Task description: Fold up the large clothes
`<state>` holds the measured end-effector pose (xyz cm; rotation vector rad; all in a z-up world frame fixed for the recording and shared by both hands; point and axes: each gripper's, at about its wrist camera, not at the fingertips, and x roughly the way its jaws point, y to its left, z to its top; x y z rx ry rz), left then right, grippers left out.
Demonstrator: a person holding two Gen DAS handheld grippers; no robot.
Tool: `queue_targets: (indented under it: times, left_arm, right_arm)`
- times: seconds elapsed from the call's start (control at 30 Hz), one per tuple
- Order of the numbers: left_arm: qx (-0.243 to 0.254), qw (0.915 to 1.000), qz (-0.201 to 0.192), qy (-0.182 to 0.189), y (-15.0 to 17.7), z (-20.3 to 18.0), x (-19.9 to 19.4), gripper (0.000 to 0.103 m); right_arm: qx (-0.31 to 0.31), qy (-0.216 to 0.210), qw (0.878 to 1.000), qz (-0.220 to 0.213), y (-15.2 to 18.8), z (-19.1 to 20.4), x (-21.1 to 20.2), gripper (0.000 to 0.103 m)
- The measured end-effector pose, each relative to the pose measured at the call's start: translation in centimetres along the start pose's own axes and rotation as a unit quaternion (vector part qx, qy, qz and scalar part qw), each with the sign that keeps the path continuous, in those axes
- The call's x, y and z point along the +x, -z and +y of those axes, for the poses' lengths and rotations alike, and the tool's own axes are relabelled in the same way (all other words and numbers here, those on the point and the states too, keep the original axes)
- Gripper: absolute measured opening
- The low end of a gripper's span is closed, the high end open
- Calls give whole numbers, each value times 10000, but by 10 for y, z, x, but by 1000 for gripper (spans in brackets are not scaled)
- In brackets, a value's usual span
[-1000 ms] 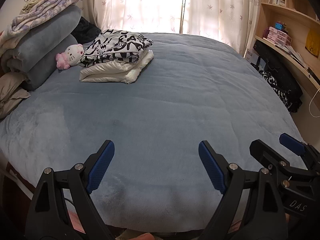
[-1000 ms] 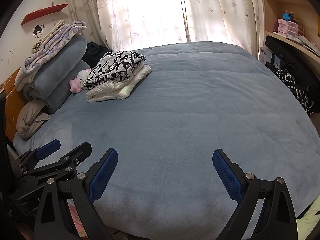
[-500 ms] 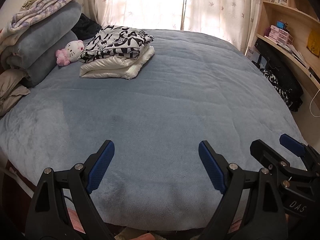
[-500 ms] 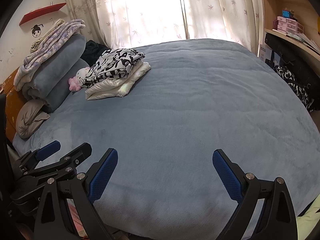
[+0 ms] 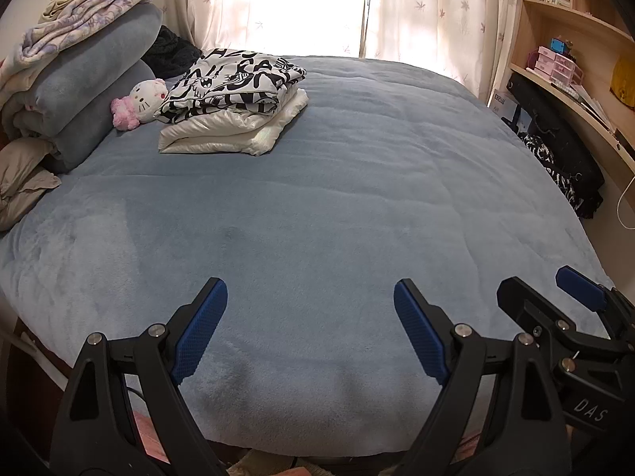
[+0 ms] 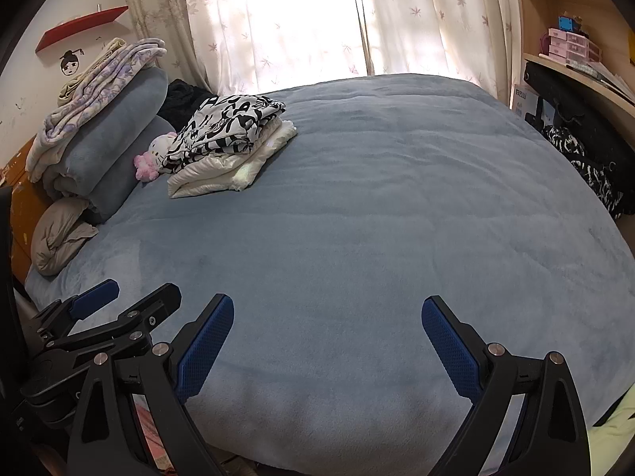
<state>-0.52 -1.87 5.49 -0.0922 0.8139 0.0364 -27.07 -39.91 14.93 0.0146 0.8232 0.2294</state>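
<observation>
Hovering both grippers over bare blue bedspread point(image 5: 337, 198) | left gripper point(image 5: 309, 333) and right gripper point(image 6: 327, 341) jaws wide, empty | folded clothes stack point(image 5: 234, 107) far-left by plush point(image 5: 139, 101) | between garments, judged | next: you fetch an unfolded piece, none visible.

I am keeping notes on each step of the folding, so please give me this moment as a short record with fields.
surface: blue blanket covering the bed
folded stack: black-and-white printed garment on top of a white folded garment, far left of bed
beside stack: white cat plush toy, against rolled grey-blue bedding
left gripper: open, holds nothing
right gripper: open, holds nothing
garment between the grippers: none
</observation>
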Motion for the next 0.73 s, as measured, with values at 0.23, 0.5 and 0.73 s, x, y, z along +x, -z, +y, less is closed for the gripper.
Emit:
queue_targets:
  times: [0.23,0.5,0.73]
  left_arm:
    - [7,10000,-8,-34,1,1,1,85]
    - [-9,10000,31,-35,2,3,4,84]
    - [-41,9999,159,-15,2,8,12,84]
  right_arm:
    - [9,7,10000,7,1,1,2,97]
    - [33,42,10000,43,7,6,8,97]
    - [26,116,9999,126,12,15,15,97]
